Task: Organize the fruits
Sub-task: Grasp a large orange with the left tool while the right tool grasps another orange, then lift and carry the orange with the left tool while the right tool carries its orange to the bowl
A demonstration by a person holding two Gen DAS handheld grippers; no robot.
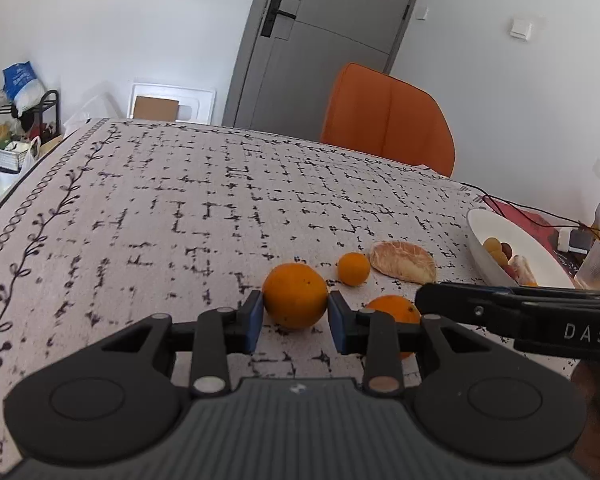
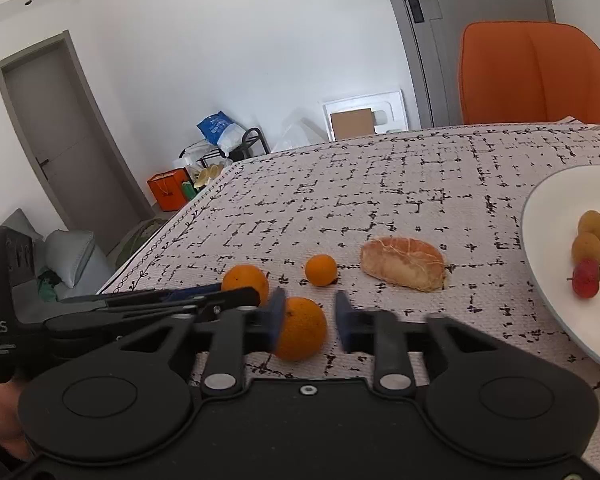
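Observation:
My left gripper (image 1: 296,316) is open around a large orange (image 1: 295,295) on the patterned tablecloth, its blue pads close on either side. My right gripper (image 2: 309,320) is open around a second orange (image 2: 301,329), its left pad touching the fruit and a gap at the right pad. That orange also shows in the left wrist view (image 1: 394,310). A small tangerine (image 1: 353,269) (image 2: 321,270) and a peeled citrus piece (image 1: 403,267) (image 2: 403,264) lie beyond. A white plate (image 2: 548,216) (image 1: 512,236) at the right holds several small fruits.
An orange chair (image 1: 388,118) stands at the table's far edge. Cables and small packets (image 1: 580,240) lie behind the plate. The left gripper's body (image 2: 160,300) reaches in close beside the right gripper. Bags and a rack (image 1: 16,128) stand on the floor at the left.

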